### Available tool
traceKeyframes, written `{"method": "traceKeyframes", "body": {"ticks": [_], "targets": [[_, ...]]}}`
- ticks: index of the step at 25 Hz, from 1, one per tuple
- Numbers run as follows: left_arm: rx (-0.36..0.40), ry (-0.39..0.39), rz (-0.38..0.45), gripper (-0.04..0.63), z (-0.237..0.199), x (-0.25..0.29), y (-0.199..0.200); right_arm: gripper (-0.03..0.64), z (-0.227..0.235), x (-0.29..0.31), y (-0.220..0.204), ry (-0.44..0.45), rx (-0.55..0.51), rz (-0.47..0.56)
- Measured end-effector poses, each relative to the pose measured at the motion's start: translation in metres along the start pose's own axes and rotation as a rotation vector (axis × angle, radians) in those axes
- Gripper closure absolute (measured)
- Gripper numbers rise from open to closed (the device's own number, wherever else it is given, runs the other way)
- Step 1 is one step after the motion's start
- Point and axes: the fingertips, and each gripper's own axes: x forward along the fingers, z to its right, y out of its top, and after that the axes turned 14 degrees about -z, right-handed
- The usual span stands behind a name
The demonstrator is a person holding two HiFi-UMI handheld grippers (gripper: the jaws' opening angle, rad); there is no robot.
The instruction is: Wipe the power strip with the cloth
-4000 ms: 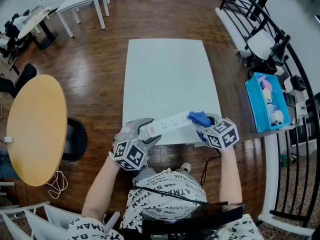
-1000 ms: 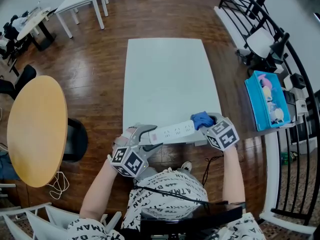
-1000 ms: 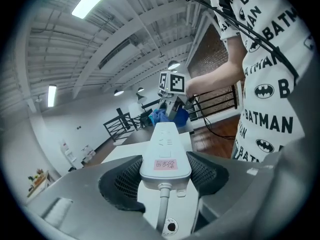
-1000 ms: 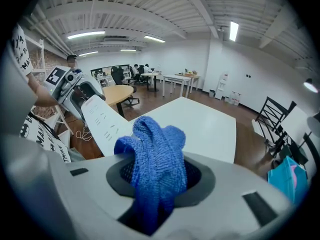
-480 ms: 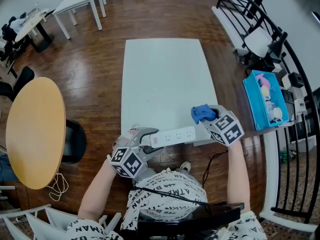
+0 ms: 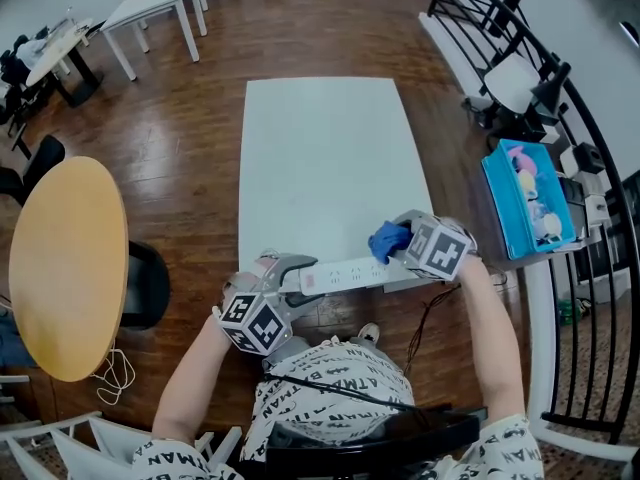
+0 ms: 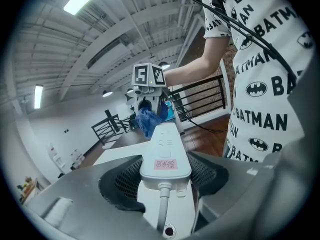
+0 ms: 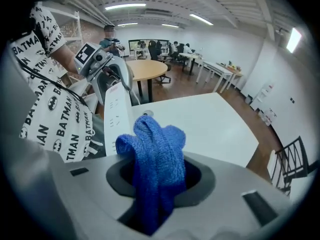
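Note:
The white power strip [image 6: 345, 272] is held level above the near edge of the white table [image 6: 320, 158]. My left gripper [image 6: 290, 274] is shut on its cord end, the pads pressing both sides of the power strip [image 7: 165, 154]. My right gripper [image 6: 400, 240] is shut on a bunched blue cloth [image 6: 387, 238], which touches the strip's far end. In the right gripper view the blue cloth [image 8: 155, 159] sticks up between the jaws with the power strip [image 8: 116, 119] just behind it. In the left gripper view the blue cloth [image 7: 147, 121] sits at the strip's far tip.
A round wooden table [image 6: 65, 268] and a black chair [image 6: 145, 283] stand to the left. On the right are a blue bin [image 6: 525, 203] with small items and a black railing [image 6: 590, 268]. White desks [image 6: 155, 3] stand at the far left.
My right gripper swung away from the strip with the cloth, then came back down and left onto its far end. The left gripper and the strip sank slightly toward the table edge.

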Motion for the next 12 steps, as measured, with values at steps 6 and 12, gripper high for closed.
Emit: {"method": "traceKeyframes", "body": {"ticks": [6,12], "targets": [[0.040,-0.025,-0.015,0.316,0.006,0.004,0.001,0.475,-0.018,0.003,0.015,0.056,-0.121,-0.030],[0.082,-0.041,-0.028,0.316,0.012,0.010,0.005,0.476,-0.035,0.003,0.035,0.084,-0.233,-0.038]]}}
